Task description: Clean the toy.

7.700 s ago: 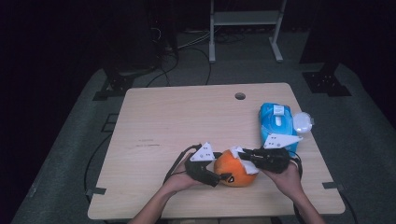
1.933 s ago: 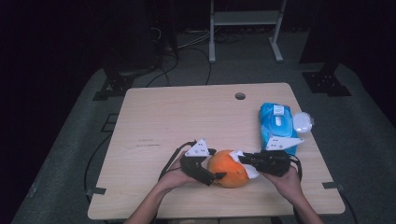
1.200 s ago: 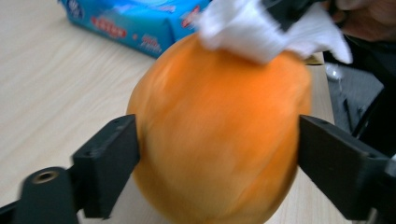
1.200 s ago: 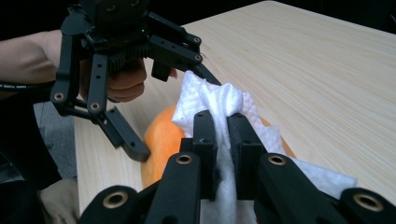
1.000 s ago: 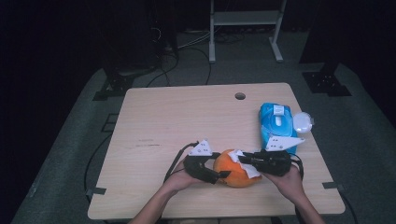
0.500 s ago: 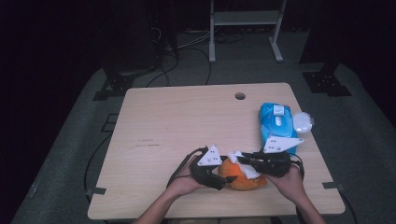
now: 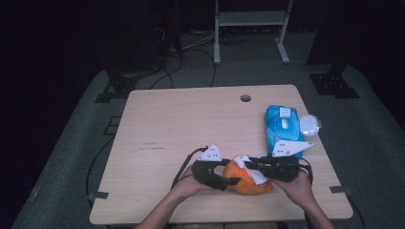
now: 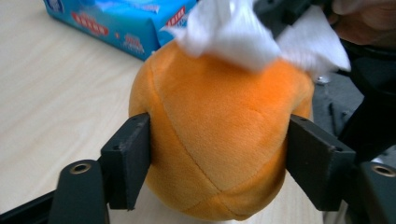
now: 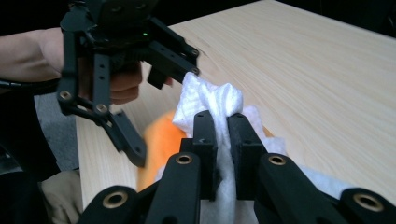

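An orange plush ball rests on the wooden table near its front edge. My left gripper is shut on the ball, and its black pads press into both sides of the plush. My right gripper is shut on a bunched white wipe. In the high view it comes in from the right. The wipe lies against the top of the ball. The underside of the ball is hidden.
A blue pack of wipes lies at the table's right edge, with a clear round lid beside it. A cable hole sits near the far edge. Both hands rest at the front edge.
The left gripper and the ball have shifted slightly from side to side. The wipe stays on top of the ball. Both grips hold.
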Motion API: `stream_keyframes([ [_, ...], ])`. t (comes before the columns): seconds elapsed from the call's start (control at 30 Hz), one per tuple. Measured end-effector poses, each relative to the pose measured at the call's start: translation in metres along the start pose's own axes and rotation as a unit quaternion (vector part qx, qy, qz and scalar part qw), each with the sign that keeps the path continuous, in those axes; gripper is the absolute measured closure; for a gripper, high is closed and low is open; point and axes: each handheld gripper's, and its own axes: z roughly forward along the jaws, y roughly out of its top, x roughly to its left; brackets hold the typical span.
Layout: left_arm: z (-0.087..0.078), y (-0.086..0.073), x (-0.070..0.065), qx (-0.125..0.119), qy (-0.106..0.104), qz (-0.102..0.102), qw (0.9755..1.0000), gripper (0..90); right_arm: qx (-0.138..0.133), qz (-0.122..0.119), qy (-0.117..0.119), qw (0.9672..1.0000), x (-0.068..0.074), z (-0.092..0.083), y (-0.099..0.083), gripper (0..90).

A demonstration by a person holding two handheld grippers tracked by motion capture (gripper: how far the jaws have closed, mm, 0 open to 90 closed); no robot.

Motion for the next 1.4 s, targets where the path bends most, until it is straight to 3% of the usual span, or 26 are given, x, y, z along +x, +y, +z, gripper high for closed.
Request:
stream_keyframes([
  [0.03, 0.000, 0.000, 0.000, 0.000, 0.000, 0.000, 1.0000, 28.8, 0.000, 0.000, 0.000, 1.0000, 0.000, 0.000, 0.000, 82.0],
  [0.13, 0.002, 0.003, -0.009, 0.013, 0.010, 0.043, 0.9989, 28.8, 0.004, -0.021, 0.022, 0.9995, 0.017, 0.015, 0.008, 81.9],
  [0.2, 0.002, 0.002, -0.010, 0.021, 0.016, 0.052, 0.9983, 29.0, 0.017, -0.038, 0.019, 0.9989, 0.024, 0.024, 0.011, 82.0],
  [0.27, 0.001, -0.001, -0.007, 0.018, 0.010, 0.047, 0.9987, 29.6, 0.023, -0.036, 0.014, 0.9990, 0.020, 0.024, 0.011, 82.0],
  [0.47, -0.002, -0.011, 0.007, 0.028, 0.001, 0.028, 0.9992, 29.6, 0.013, 0.015, -0.012, 0.9997, -0.008, -0.002, -0.006, 82.0],
  [0.57, -0.003, -0.013, 0.010, 0.027, -0.003, 0.019, 0.9995, 27.8, 0.008, 0.042, -0.014, 0.9990, -0.015, -0.014, -0.018, 81.9],
  [0.63, -0.004, -0.011, 0.010, 0.028, -0.005, 0.020, 0.9994, 21.6, 0.004, 0.043, -0.013, 0.9990, -0.014, -0.014, -0.021, 81.9],
  [0.7, -0.007, -0.007, 0.008, 0.008, -0.013, 0.021, 0.9997, 17.4, 0.006, 0.034, -0.016, 0.9993, -0.012, -0.010, -0.019, 81.9],
  [0.77, -0.009, -0.002, 0.005, -0.014, -0.018, 0.025, 0.9994, 16.0, 0.006, 0.030, -0.002, 0.9995, -0.008, 0.000, -0.015, 81.9],
  [0.87, -0.004, -0.001, 0.001, -0.001, 0.001, 0.043, 0.9991, 18.6, 0.010, 0.018, 0.005, 0.9998, -0.003, 0.017, -0.010, 81.8],
  [0.97, -0.004, -0.007, 0.008, -0.005, 0.003, 0.019, 0.9998, 23.8, 0.015, 0.005, -0.004, 0.9999, -0.001, 0.024, -0.006, 81.7],
  [1.13, -0.006, -0.014, 0.018, -0.002, 0.005, -0.010, 0.9999, 25.1, 0.006, 0.034, -0.002, 0.9994, -0.008, 0.011, -0.014, 81.6],
  [1.3, -0.007, -0.017, 0.021, -0.001, 0.011, -0.019, 0.9998, 25.2, 0.010, 0.056, -0.012, 0.9983, -0.011, -0.010, -0.029, 81.6],
  [1.4, -0.007, -0.018, 0.024, -0.004, 0.011, -0.029, 0.9995, 25.1, 0.016, 0.075, -0.006, 0.9971, -0.009, -0.019, -0.041, 81.6],
])
